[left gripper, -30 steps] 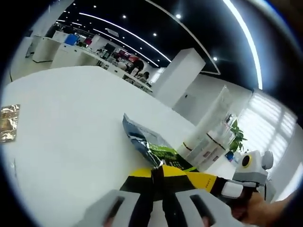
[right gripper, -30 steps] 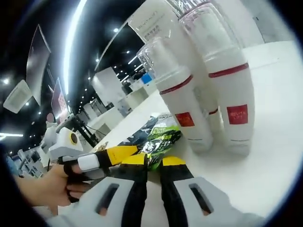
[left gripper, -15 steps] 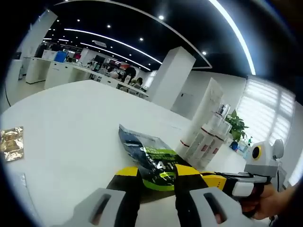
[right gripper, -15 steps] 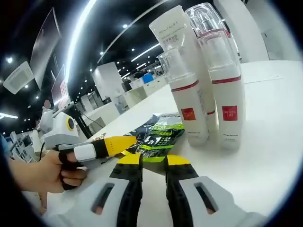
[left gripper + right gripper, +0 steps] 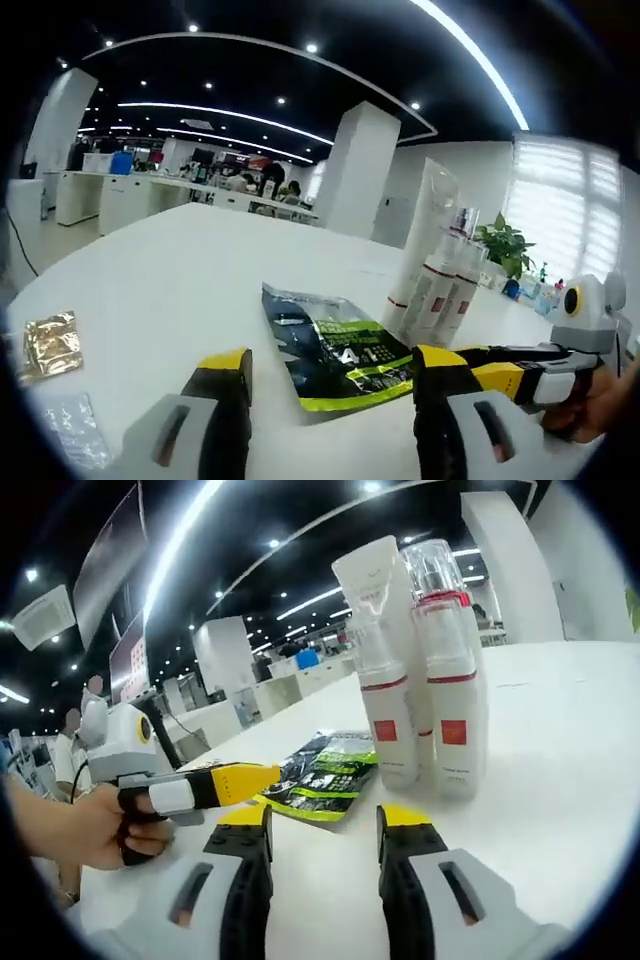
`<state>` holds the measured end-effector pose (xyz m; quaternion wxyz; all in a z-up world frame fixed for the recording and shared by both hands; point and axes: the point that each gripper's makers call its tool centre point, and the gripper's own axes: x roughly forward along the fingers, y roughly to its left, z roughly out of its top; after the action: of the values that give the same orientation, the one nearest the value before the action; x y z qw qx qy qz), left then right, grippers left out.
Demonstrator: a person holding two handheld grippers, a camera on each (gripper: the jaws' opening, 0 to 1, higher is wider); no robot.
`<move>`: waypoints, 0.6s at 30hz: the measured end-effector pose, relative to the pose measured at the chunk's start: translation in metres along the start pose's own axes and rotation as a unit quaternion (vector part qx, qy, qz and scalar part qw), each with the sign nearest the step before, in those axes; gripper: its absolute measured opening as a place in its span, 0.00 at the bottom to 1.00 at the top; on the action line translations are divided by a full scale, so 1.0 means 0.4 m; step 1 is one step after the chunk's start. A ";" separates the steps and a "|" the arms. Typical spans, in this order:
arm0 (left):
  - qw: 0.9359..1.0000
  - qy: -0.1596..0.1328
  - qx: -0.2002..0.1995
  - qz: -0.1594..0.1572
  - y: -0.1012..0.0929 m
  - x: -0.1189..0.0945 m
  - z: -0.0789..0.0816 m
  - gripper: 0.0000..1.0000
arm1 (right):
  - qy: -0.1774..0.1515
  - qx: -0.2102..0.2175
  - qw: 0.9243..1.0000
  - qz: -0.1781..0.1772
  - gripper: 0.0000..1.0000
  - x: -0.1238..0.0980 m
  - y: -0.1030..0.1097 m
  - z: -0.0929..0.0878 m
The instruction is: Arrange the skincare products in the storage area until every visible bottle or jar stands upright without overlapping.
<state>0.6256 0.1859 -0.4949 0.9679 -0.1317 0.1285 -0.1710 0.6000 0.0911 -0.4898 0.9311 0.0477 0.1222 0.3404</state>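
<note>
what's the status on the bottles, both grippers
Left gripper open, empty. Right gripper open, empty. Bottles upright, clustered. Sachet lying flat beside them.

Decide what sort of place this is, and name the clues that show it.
Probably a large open-plan office or showroom: long white desks in rows, a black ceiling with recessed strip lights, and a big white square pillar. White pump bottles stand on a white table.

Tube [image 5: 378,600]: lower part hidden behind two pump bottles [image 5: 452,680]. Bottle labels: print too small to be read. Clear wrapper [image 5: 68,432]: blurred, contents undeterminable.
</note>
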 end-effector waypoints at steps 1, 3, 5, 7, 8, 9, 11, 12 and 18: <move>1.000 -0.021 0.014 -0.015 -0.017 -0.009 0.017 0.64 | -0.003 -0.008 1.000 0.013 0.42 0.000 0.013 0.003; 0.998 -0.031 0.037 -0.048 -0.051 -0.020 0.025 0.57 | -0.023 -0.061 0.997 0.038 0.39 0.004 0.037 0.020; 0.991 -0.041 0.085 -0.094 -0.096 -0.036 0.025 0.54 | -0.025 -0.109 0.993 0.050 0.27 0.013 0.048 0.019; 0.990 -0.007 0.102 -0.098 -0.096 -0.038 -0.009 0.54 | -0.009 -0.091 0.993 0.072 0.13 0.026 0.063 0.006; 0.992 0.000 0.091 -0.088 -0.086 -0.034 -0.017 0.54 | 0.011 -0.098 0.993 0.069 0.12 0.033 0.054 -0.008; 0.993 0.020 0.082 -0.085 -0.077 -0.036 -0.032 0.55 | 0.034 -0.087 0.993 0.067 0.15 0.044 0.049 -0.026; 0.996 0.037 0.052 -0.066 -0.051 -0.032 -0.040 0.56 | 0.036 -0.085 0.994 0.058 0.20 0.059 0.041 -0.026; 0.996 0.040 0.042 -0.063 -0.043 -0.028 -0.042 0.57 | 0.037 -0.085 0.994 0.054 0.21 0.061 0.038 -0.026; 0.995 0.064 0.046 -0.064 -0.051 -0.019 -0.063 0.59 | 0.070 -0.064 0.995 0.029 0.23 0.061 0.012 -0.057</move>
<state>0.6051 0.1647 -0.5107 0.9498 -0.0841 0.1734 -0.2464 0.6092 0.1105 -0.5157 0.9111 -0.0324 0.1638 0.3768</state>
